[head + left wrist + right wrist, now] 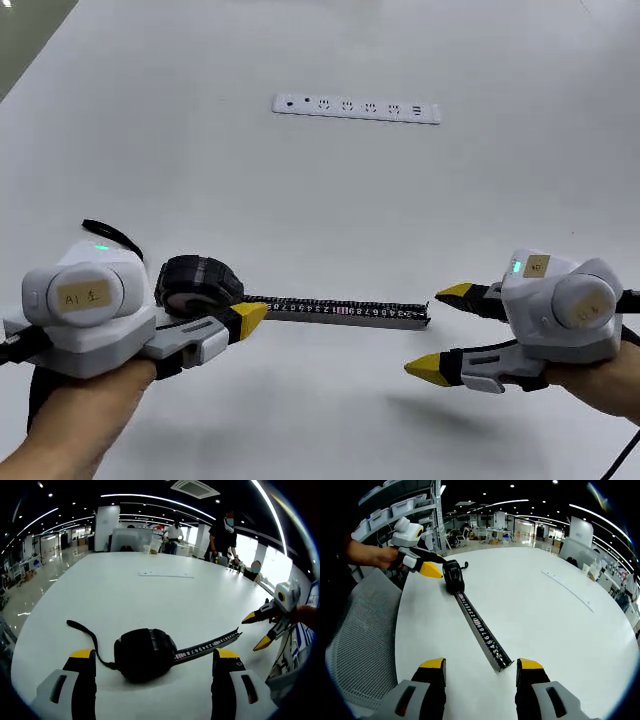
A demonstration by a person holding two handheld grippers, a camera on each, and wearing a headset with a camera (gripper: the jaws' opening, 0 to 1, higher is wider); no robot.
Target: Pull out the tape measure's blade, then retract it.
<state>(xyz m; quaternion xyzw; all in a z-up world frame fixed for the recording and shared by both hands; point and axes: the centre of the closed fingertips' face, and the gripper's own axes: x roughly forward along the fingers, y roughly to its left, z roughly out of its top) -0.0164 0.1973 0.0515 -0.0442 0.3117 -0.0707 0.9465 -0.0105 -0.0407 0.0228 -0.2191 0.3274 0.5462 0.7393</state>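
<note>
The left tool (155, 654), jaws apart, straddles the tape case (198, 283) on the bench (300, 200) without gripping it. From the case the blade (340, 310) lies pulled out flat rightward. Just past its tip hovers the right tool (434, 330), jaws apart, holding nothing

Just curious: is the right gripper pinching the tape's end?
No, the right gripper is open, and the blade lies free on the table.

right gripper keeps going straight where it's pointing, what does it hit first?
Likely the blade tip: it lies just ahead of the right gripper, in line with the gap between its open jaws. Height is unclear, so the gripper might pass over it.
</note>
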